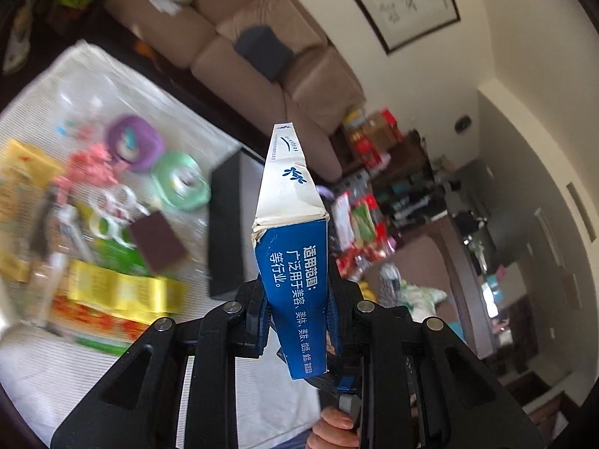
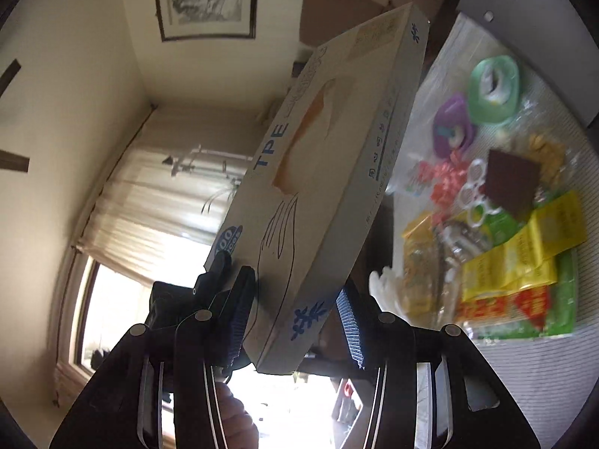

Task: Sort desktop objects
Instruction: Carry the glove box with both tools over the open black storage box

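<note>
A white and blue TPE glove box (image 1: 290,232) is held up in the air, off the table. My left gripper (image 1: 297,314) is shut on its blue end. In the right wrist view the same box (image 2: 322,157) lies between the fingers of my right gripper (image 2: 295,318); the left pad (image 2: 239,318) touches its face, while the right pad (image 2: 350,321) stands a little off its edge. Behind the box the left gripper's black fingers (image 2: 209,277) show.
The white table mat (image 1: 45,366) holds a purple tape roll (image 1: 133,142), a green tape roll (image 1: 181,181), a brown sponge block (image 1: 157,245), pink clips (image 1: 91,170), white rings (image 1: 112,211) and yellow packets (image 1: 119,293). A black box (image 1: 228,224) stands at the mat's edge. A sofa (image 1: 262,60) lies beyond.
</note>
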`<act>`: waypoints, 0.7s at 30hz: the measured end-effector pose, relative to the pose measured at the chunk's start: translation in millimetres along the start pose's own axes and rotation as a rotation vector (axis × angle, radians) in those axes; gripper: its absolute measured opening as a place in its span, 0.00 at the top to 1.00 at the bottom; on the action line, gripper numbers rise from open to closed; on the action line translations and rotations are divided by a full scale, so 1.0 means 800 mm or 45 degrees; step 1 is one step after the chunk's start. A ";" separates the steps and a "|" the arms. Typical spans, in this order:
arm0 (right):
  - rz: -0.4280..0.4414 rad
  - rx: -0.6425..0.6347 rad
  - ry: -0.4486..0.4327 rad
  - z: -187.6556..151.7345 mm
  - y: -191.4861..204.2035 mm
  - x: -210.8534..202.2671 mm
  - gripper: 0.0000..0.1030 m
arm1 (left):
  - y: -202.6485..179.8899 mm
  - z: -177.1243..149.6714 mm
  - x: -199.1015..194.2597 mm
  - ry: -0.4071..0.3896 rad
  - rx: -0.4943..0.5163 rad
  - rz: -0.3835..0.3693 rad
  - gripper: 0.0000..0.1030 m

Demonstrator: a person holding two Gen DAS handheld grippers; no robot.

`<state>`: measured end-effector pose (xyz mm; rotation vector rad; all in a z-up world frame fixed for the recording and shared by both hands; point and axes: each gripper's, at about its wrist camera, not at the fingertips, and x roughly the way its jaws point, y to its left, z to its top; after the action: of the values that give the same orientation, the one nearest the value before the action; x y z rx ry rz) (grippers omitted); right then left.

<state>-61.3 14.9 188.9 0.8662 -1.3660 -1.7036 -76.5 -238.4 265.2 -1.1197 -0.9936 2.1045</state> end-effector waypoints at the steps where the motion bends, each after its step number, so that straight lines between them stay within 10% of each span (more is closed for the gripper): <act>1: -0.010 0.023 -0.036 0.015 -0.009 -0.022 0.56 | -0.010 0.000 0.025 0.029 -0.001 -0.009 0.78; 8: -0.062 0.152 -0.220 0.101 -0.065 -0.129 0.56 | -0.045 0.022 0.179 0.192 -0.019 0.001 0.78; 21: -0.143 0.453 -0.428 0.201 -0.158 -0.147 0.61 | -0.032 0.087 0.357 0.417 0.092 0.327 0.68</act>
<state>-165.3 207.7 100.7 0.8894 -1.9211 -1.7771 -275.9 -36.6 184.2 -1.5614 -0.6426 2.0383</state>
